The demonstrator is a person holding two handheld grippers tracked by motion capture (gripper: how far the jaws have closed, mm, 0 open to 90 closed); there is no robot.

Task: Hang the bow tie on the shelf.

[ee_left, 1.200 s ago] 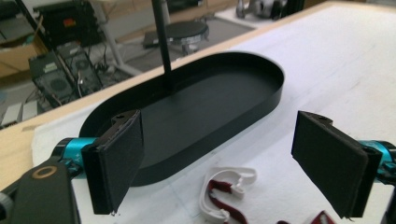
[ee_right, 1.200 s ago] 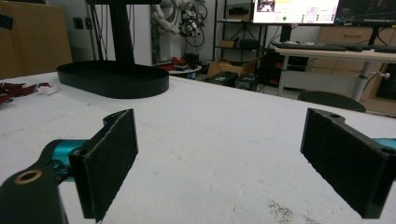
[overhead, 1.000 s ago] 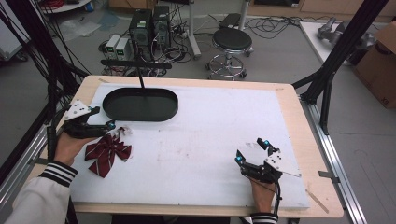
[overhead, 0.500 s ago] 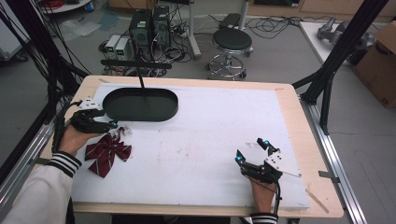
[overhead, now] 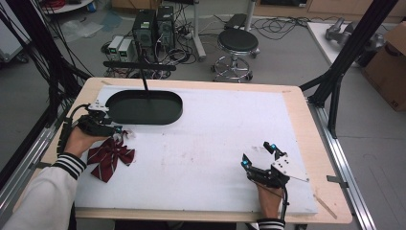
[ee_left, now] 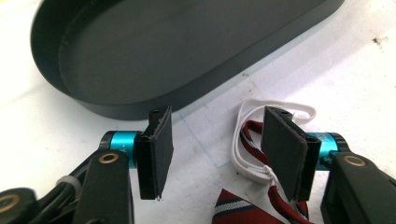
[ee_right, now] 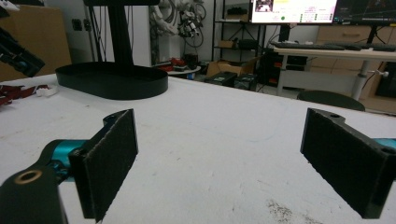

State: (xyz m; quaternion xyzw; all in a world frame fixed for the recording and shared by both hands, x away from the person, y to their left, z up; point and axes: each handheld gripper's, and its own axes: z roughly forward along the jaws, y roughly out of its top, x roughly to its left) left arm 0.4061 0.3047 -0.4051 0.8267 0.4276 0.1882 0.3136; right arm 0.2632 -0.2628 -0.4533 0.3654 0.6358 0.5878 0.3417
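A dark red striped bow tie (overhead: 109,158) with a white elastic band (ee_left: 247,140) lies on the white board near its left edge. My left gripper (overhead: 113,129) is low over the bow's top end, just in front of the black oval tray (overhead: 153,121). Its jaws have just been closing and stand about half apart. In the left gripper view (ee_left: 219,154) the elastic loop and a bow tip (ee_left: 243,210) lie between the pads, close to the right pad (ee_left: 285,149), and are not pinched. My right gripper (overhead: 258,154) rests near the front right, wide open and holding nothing (ee_right: 219,154).
The tray (ee_left: 187,88) has nothing in it, and a black post (overhead: 143,79) rises behind it. White board (overhead: 215,139) stretches between the two grippers. The wooden table rim (overhead: 306,124) and metal frame rails border the right side. A stool and computers stand on the floor beyond.
My left gripper has moved right and slightly down, to the bow tie's elastic end, and its jaws have narrowed. The right gripper and the bow tie have not moved.
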